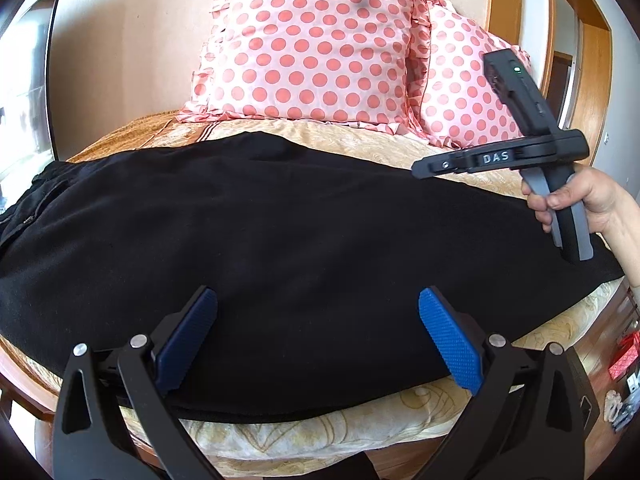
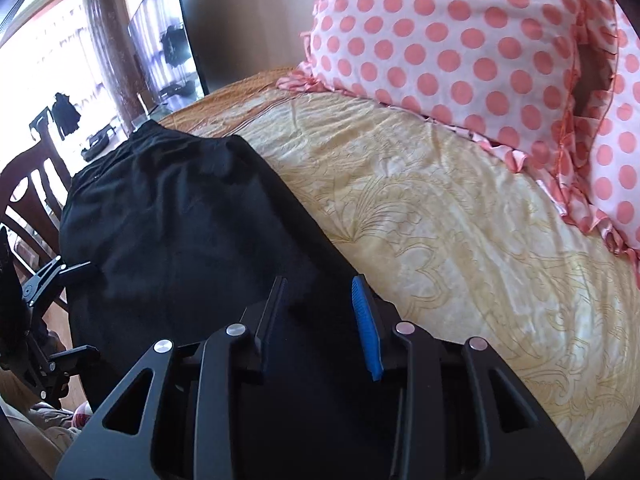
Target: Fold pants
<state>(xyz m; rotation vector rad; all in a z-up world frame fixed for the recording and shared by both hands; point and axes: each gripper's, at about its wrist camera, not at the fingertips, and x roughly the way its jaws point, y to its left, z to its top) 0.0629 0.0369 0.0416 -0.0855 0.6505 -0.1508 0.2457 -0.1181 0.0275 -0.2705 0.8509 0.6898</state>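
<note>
The black pants (image 1: 280, 248) lay flat across the bed (image 1: 400, 140), long axis running left to right, waistband at the left end. The left gripper (image 1: 318, 336) hovered above the near edge mid-length, fingers spread wide, grasping nothing. The right gripper (image 2: 320, 320) sat over the right end, fingers parted with nothing pinched between them. Yellow patterned bedspread (image 2: 460, 240) underneath; polka-dot pillows (image 1: 312, 40) at the far side, a wooden chair (image 2: 28, 200) by the waistband end.

pants (image 1: 280, 240) waistband cut by left edge; right tool (image 2: 320, 320) tips dark against cloth, contact unclear.
</note>
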